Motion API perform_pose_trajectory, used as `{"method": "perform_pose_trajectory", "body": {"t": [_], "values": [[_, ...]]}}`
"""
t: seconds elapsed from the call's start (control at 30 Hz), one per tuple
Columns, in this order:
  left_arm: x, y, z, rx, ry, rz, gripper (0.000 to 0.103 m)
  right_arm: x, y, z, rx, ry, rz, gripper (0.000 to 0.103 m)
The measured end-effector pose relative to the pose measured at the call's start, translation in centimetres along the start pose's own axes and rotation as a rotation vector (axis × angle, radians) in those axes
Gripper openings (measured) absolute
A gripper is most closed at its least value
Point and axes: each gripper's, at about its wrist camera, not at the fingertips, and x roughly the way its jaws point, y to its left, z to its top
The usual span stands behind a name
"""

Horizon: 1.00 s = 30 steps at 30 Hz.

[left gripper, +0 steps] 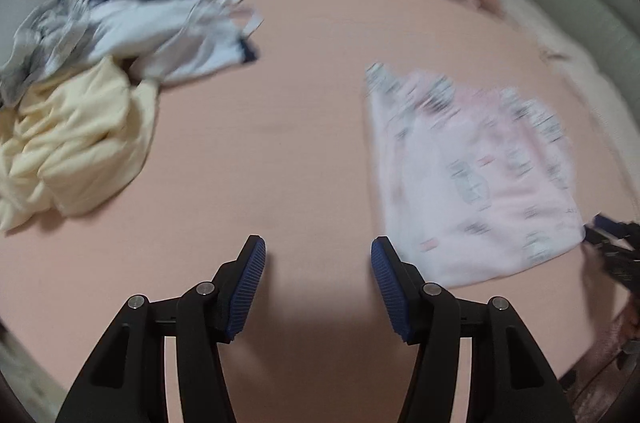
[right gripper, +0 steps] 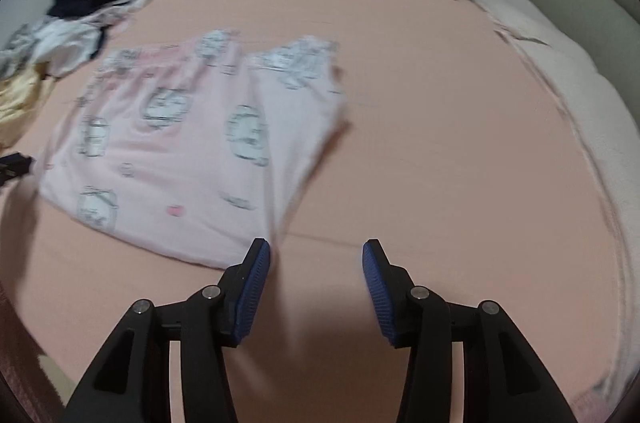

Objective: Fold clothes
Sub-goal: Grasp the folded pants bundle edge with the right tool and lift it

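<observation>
Both tongs wide, empty: left (left gripper: 318, 287), right (right gripper: 316, 289). Pink top (right gripper: 176, 147) flat on bed (right gripper: 440, 143), half folded (frames blurred). Risk: a one-layer pinch at the hem drags the fold open.

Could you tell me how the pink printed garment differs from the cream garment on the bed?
The pink printed garment lies spread flat, partly folded; the cream garment sits crumpled in a heap. The pink one carries a cartoon pattern; the cream one is plain. The pink one lies alone; the cream one touches other clothes. Both rest on the pink sheet.
</observation>
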Motion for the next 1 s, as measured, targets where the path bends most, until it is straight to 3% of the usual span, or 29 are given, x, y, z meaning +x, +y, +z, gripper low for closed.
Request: {"method": "perform_pose_trajectory", "body": {"t": [0.1, 0.17, 0.23, 0.27, 0.33, 0.37, 0.53, 0.67, 0.8, 0.87, 0.93, 1.0], "values": [[1.3, -0.8, 0.5, 0.047, 0.01, -0.031, 0.053, -1.1, 0.1, -0.1, 0.02, -0.035, 0.041, 0.046], [2.5, -0.6, -0.3, 0.066, 0.059, 0.044, 0.055, -1.7, 0.4, 0.0, 0.029, -0.051, 0.089, 0.046], [3.0, 0.4, -1.2, 0.058, 0.091, 0.111, 0.056, -0.7, 1.2, 0.1, -0.011, -0.01, 0.034, 0.046], [2.8, 0.7, -1.2, 0.034, 0.08, 0.14, 0.056, -0.3, 1.2, -0.1, -0.013, 0.007, 0.008, 0.046], [1.9, 1.2, -0.9, 0.021, 0.031, 0.267, 0.055, -0.3, -0.2, -0.8, 0.049, 0.023, -0.029, 0.046], [1.4, 1.3, -0.8, 0.023, -0.006, 0.268, 0.055, -0.9, -0.6, -0.3, 0.099, 0.019, -0.033, 0.046], [1.5, 0.6, 0.2, -0.013, -0.048, 0.011, 0.056, -4.1, 1.3, 0.6, 0.076, -0.118, 0.082, 0.046], [4.3, 0.2, 0.4, 0.024, 0.012, -0.005, 0.056, -0.5, 2.4, 1.6, -0.037, -0.063, 0.094, 0.046], [5.2, 4.6, 0.4, -0.164, 0.045, 0.062, 0.055, 0.9, 0.2, 1.0, 0.044, -0.037, 0.029, 0.056], [4.9, 6.3, 0.7, -0.223, 0.019, 0.043, 0.055, 0.6, -1.0, 1.0, 0.082, -0.018, -0.034, 0.055], [4.8, 7.4, 1.2, -0.307, -0.006, -0.105, 0.055, 0.2, -2.5, 1.4, 0.139, -0.028, 0.024, 0.056], [5.2, 7.3, 2.0, -0.34, 0.003, -0.269, 0.055, 0.7, -4.2, 2.5, 0.235, -0.019, 0.175, 0.058]]}}
